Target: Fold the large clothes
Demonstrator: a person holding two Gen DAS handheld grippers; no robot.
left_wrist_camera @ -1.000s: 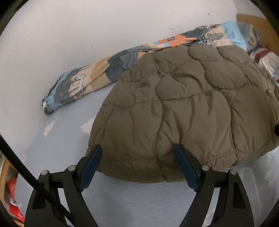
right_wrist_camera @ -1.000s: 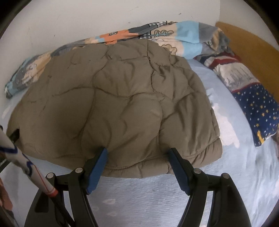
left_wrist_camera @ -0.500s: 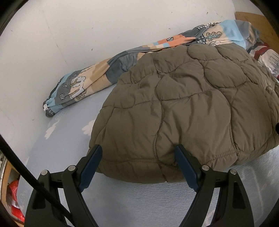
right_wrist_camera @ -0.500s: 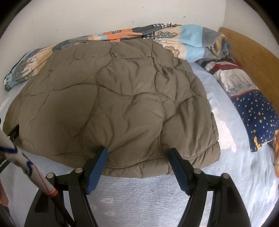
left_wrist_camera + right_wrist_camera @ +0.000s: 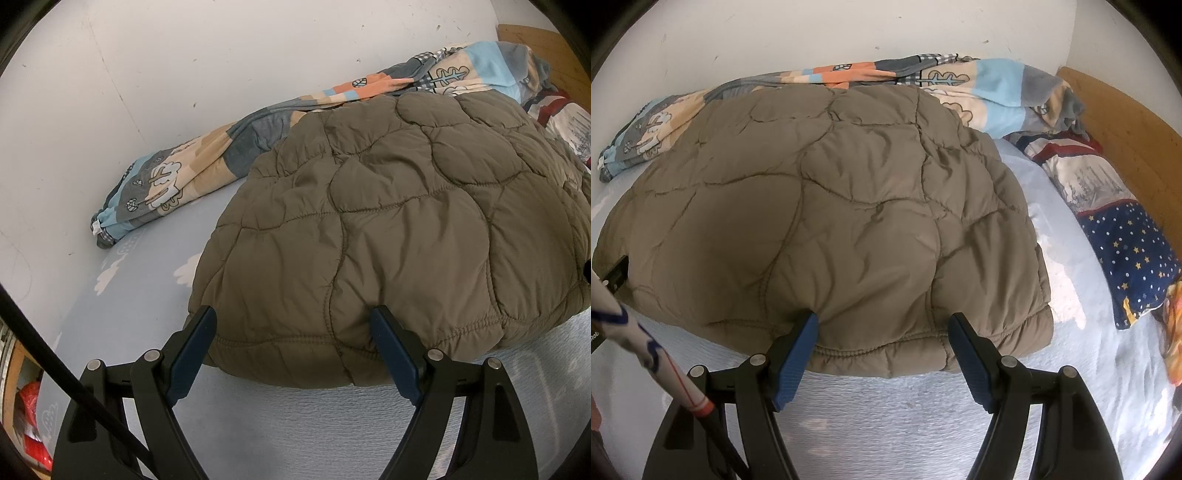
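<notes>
A big olive quilted jacket (image 5: 406, 221) lies spread flat on the pale blue bed sheet (image 5: 147, 280), its hem toward me. My left gripper (image 5: 291, 314) is open over the hem's left part, blue pads wide apart and not pressing the cloth. In the right wrist view the same jacket (image 5: 831, 203) fills the middle. My right gripper (image 5: 883, 319) stands open over the hem near its right corner, with nothing pinched. The jacket's sleeves are hidden.
A rolled patterned duvet (image 5: 166, 184) runs along the white wall (image 5: 184, 74) behind the jacket. A star-print pillow (image 5: 1126, 240) lies to the right by the wooden headboard (image 5: 1126, 122). Bare sheet (image 5: 905, 413) lies in front of the hem. A black cable (image 5: 55, 369) crosses the lower left.
Both views have shifted only slightly. The jacket lies as before and both grippers stay open at its hem.
</notes>
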